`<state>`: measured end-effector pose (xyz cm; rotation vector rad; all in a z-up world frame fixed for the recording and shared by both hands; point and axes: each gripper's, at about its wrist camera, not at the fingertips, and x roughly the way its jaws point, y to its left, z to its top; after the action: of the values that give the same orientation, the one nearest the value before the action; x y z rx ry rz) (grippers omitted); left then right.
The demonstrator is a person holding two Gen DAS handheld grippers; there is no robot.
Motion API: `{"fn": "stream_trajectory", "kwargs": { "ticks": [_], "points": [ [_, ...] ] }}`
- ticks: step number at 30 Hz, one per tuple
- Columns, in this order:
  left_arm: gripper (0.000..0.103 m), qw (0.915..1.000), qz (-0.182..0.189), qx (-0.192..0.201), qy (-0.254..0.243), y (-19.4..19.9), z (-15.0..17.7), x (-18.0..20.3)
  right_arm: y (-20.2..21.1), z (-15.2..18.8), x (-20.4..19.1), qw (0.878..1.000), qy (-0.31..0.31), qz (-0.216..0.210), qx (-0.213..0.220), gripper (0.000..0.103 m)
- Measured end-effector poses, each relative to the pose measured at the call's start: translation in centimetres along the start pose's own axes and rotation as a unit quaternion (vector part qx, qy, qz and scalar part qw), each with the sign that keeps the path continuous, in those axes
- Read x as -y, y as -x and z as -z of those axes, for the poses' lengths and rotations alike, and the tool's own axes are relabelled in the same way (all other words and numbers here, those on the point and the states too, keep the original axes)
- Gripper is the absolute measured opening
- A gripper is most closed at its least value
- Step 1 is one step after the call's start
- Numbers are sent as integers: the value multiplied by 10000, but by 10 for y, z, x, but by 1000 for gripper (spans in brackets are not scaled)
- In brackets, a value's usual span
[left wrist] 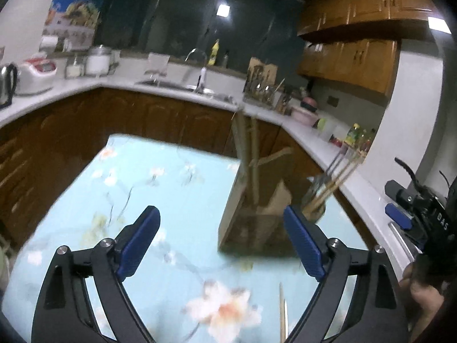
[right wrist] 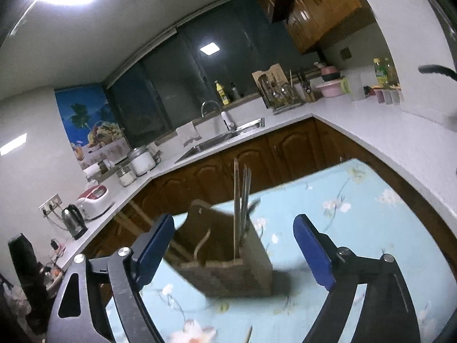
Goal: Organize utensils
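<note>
A wooden utensil holder [left wrist: 251,228] stands on the table with the light blue floral cloth [left wrist: 160,177]; it also shows in the right wrist view [right wrist: 228,268]. Chopsticks and thin utensils [right wrist: 241,200] stand upright in it. A glass jar with more sticks [left wrist: 317,197] is blurred just right of the holder. A loose chopstick [left wrist: 283,314] lies on the cloth near the front edge, and its tip shows in the right wrist view [right wrist: 248,333]. My left gripper [left wrist: 221,243] is open and empty above the cloth. My right gripper [right wrist: 234,253] is open and empty in front of the holder.
A white L-shaped counter [right wrist: 357,120] with brown cabinets surrounds the table. It carries a sink [right wrist: 220,140], a kettle [right wrist: 72,220], a rice cooker [right wrist: 92,200], jars, a utensil rack [right wrist: 280,88] and bottles. The other gripper [left wrist: 414,208] shows at the right edge.
</note>
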<state>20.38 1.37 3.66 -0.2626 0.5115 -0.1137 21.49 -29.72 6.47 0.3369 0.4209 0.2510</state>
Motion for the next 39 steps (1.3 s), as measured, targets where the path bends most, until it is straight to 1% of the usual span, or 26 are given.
{"fn": "stream_trajectory", "kwargs": {
  "ticks": [3, 5, 8, 11, 13, 16, 20, 23, 25, 27, 28, 29, 30, 31, 33, 35, 39],
  "points": [
    [91, 9997, -74, -194, 145, 15, 31, -12, 12, 26, 2, 9998, 8, -28, -187, 88],
    [91, 9993, -163, -308, 160, 24, 47, -17, 21, 51, 2, 9992, 78, -10, -382, 88],
    [91, 9989, -232, -376, 134, 40, 70, -21, 34, 83, 3, 9978, 180, 31, -637, 88],
    [91, 9988, -237, -421, 84, 53, 82, -20, 49, 107, 2, 9962, 260, 66, -823, 88],
    [92, 9984, -282, -483, 27, 61, 89, -19, 59, 116, 1, 9956, 320, 52, -879, 88],
    [92, 9985, -311, -445, 16, 72, 94, -19, 76, 125, -5, 9953, 452, 88, -850, 88],
    [92, 9992, -262, -267, -102, 94, 93, -15, 97, 122, -15, 9958, 604, 29, -688, 88],
    [92, 9996, -212, 1, -187, 115, 85, -11, 114, 108, -27, 9959, 803, -19, -421, 88],
    [93, 9996, -165, 157, -183, 125, 78, -9, 126, 100, -34, 9957, 896, -67, -215, 93],
    [95, 9991, -113, 378, -173, 140, 72, -7, 141, 89, -44, 9945, 1041, -115, 73, 97],
    [99, 9984, -97, 522, -177, 148, 70, -6, 147, 86, -48, 9938, 1088, -132, 176, 100],
    [103, 9971, -116, 721, -196, 158, 69, -5, 153, 84, -51, 9929, 1139, -140, 306, 101],
    [103, 9952, -176, 934, -230, 167, 70, -5, 158, 83, -54, 9919, 1195, -143, 412, 103],
    [103, 9937, -252, 1056, -269, 172, 73, -4, 164, 85, -57, 9899, 1292, -150, 558, 103],
    [103, 9925, -321, 1128, -343, 174, 79, -5, 170, 97, -60, 9855, 1497, -135, 792, 103],
    [103, 9928, -337, 1064, -432, 171, 90, -6, 172, 113, -59, 9829, 1615, -66, 886, 103],
    [103, 9909, -490, 1092, -614, 167, 119, -9, 171, 146, -51, 9795, 1737, 222, 997, 103]
  ]
}}
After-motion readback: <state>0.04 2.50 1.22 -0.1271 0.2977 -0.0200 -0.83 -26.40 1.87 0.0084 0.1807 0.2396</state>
